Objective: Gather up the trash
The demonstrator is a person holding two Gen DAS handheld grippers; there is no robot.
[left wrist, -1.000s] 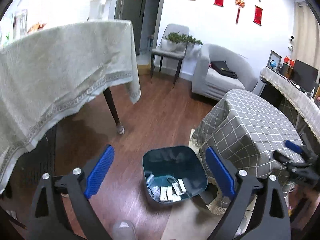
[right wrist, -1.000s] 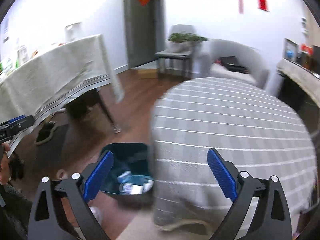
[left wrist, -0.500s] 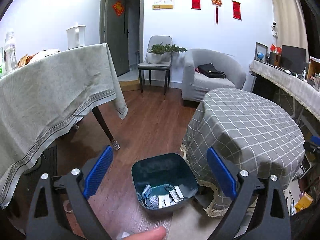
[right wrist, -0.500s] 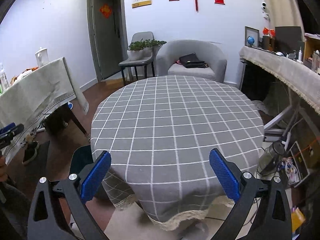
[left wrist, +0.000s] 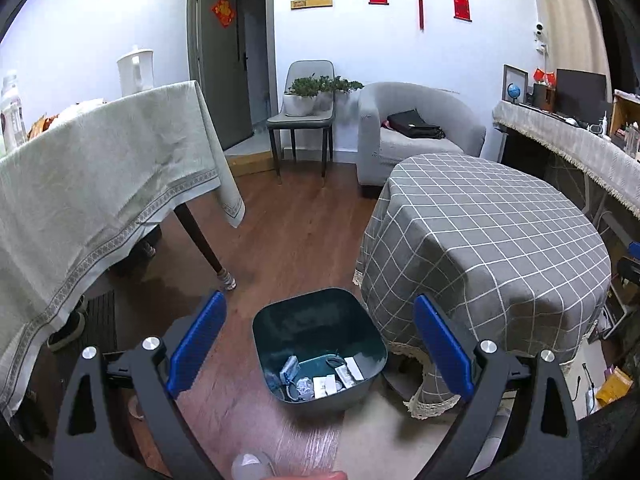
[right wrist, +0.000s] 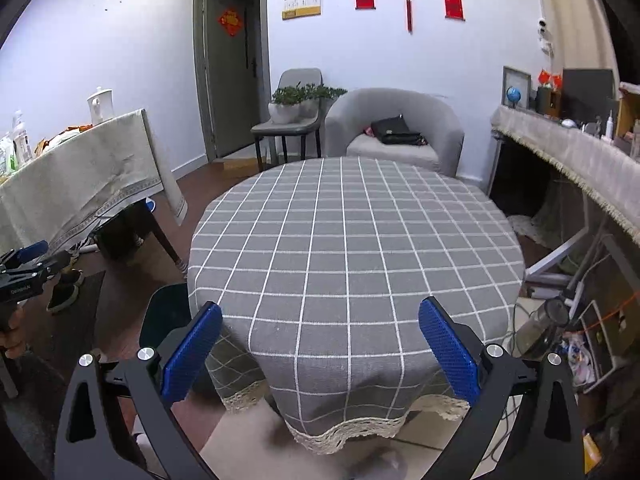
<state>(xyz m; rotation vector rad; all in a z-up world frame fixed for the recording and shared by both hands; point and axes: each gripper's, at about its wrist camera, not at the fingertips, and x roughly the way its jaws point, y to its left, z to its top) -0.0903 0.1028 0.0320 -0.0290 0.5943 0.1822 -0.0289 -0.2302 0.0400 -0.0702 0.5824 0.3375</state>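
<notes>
A dark teal trash bin (left wrist: 320, 348) stands on the wooden floor beside the round table with the grey checked cloth (left wrist: 484, 240). Several pieces of trash (left wrist: 320, 378) lie in its bottom: white wrappers and small packets. My left gripper (left wrist: 318, 344) is open and empty, held above the bin with the bin between its blue pads. My right gripper (right wrist: 320, 354) is open and empty, over the near edge of the round table (right wrist: 352, 240). In the right wrist view the bin (right wrist: 166, 316) shows partly behind the cloth, and the left gripper (right wrist: 28, 264) shows at the left edge.
A long table with a beige cloth (left wrist: 92, 184) stands at the left, with a kettle (left wrist: 136, 66) on it. A grey armchair (left wrist: 416, 128) with a black bag and a chair with a plant (left wrist: 308, 96) stand at the back. A cluttered shelf (right wrist: 572, 152) runs along the right.
Both grippers have risen and tilted up, so more of the room shows. The right gripper has swung right from over the bin to face the round table. Both have stayed open.
</notes>
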